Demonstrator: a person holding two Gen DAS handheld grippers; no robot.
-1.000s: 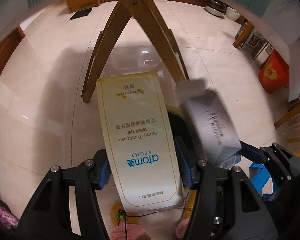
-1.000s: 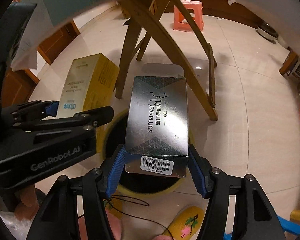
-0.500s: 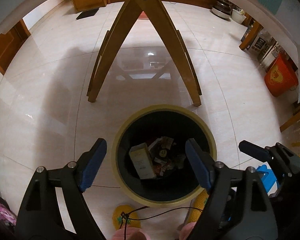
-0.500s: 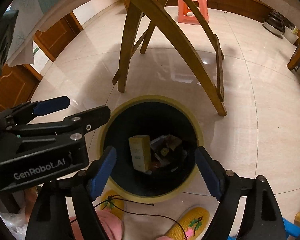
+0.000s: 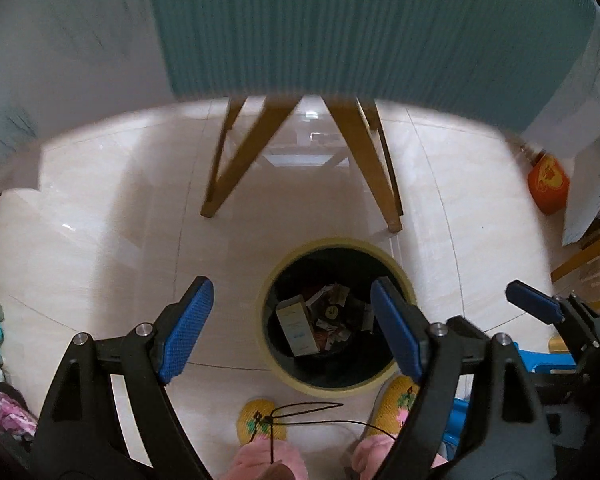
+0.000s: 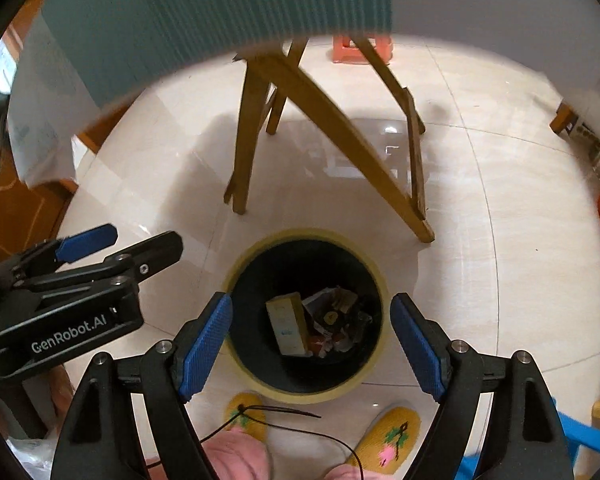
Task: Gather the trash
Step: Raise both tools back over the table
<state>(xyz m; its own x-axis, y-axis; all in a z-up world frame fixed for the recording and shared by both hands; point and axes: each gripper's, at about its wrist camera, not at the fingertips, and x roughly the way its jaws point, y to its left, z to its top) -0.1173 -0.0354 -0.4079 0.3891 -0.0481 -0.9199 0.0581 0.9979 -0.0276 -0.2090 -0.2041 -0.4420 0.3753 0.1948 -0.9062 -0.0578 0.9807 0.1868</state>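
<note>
A round bin with a yellow rim (image 5: 332, 242) (image 6: 300, 234) stands on the pale tiled floor, dark inside. A cream toothpaste box (image 5: 298, 330) (image 6: 286, 330) lies in it beside crumpled wrappers (image 5: 332, 312) (image 6: 336, 312). High above the bin's left side, my left gripper (image 5: 290, 284) is open with nothing between its blue pads. My right gripper (image 6: 310, 300) hangs straight over the bin, also open and empty. Each gripper shows in the other's view: the right one's finger (image 5: 532, 298) at the right edge, the left one's finger (image 6: 84, 240) at the left.
A table edge with a teal cloth (image 5: 340, 20) (image 6: 220, 20) fills the top of both views. Its crossed wooden legs (image 5: 240, 168) (image 6: 332, 132) stand just beyond the bin. A person's yellow slippers (image 5: 262, 420) (image 6: 392, 436) are in front of it. An orange bag (image 5: 548, 184) sits far right.
A second ago the left gripper held the toothpaste box and the right an earplugs box. Both jaws opened, the boxes dropped into the bin, and both grippers have since risen.
</note>
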